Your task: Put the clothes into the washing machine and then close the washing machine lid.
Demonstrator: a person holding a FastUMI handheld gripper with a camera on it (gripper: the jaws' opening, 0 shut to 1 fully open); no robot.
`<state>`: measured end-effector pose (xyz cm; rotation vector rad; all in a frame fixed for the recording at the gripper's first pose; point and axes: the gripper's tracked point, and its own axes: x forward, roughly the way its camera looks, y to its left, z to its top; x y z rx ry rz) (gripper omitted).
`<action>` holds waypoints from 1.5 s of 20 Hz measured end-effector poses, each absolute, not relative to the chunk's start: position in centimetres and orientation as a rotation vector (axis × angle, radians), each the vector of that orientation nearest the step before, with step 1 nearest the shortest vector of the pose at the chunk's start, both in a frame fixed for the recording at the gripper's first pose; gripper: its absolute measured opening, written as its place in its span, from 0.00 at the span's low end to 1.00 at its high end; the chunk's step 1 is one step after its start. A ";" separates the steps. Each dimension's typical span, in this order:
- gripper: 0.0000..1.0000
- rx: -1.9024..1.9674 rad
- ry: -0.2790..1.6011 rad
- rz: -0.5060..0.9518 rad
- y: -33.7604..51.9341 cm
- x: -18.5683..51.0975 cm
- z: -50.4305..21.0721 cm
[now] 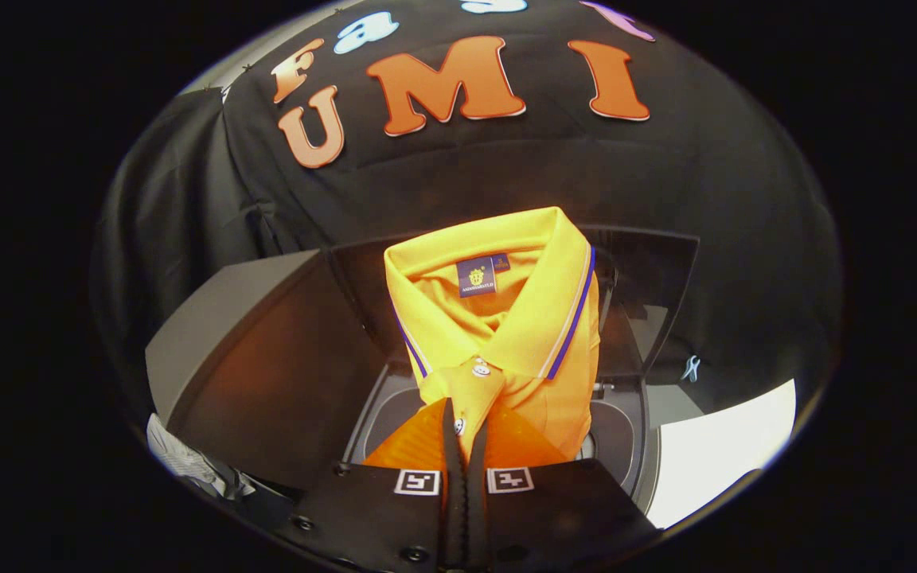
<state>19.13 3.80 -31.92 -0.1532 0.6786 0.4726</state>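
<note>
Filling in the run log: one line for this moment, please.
gripper: shut on orange polo shirt | shirt: hanging above washing machine opening | lid: open | stage: loading

The tongs [465, 446] have their two fingers [450, 446] drawn together on a fold of the shirt's [498, 318] front, just below the collar [554, 302]. The shirt hangs from that grip directly ahead of the fingers, collar uppermost, and it sits over the open mouth of the washing machine [622, 446], whose opening lies below and behind it. The raised lid [259, 374] stands to the left of the shirt, tilted up and away from the opening. Behind the shirt rises the machine's back panel [649, 278], and beyond that the booth's cloth wall [506, 175]. A heap of other clothes [188, 461] lies left of the lid, beside the fingers.
</note>
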 end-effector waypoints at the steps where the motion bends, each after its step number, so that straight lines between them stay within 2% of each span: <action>1: 0.08 -0.161 0.689 0.464 3.6 19.3 -33.1; 15: 0.08 -0.272 0.842 0.350 0.5 22.7 -46.9; 17: 0.12 -0.282 0.873 0.343 0.3 22.7 -48.0; 19: 0.21 -0.294 0.895 0.340 0.3 22.5 -48.4; 20: 0.33 -0.290 0.885 0.332 0.3 22.7 -48.0; 21: 0.38 -0.278 0.866 0.334 0.5 22.6 -47.4; 26: 1.00 -0.264 0.825 0.329 0.5 22.1 -43.7; 30: 1.00 -0.247 0.770 0.320 0.4 21.7 -40.5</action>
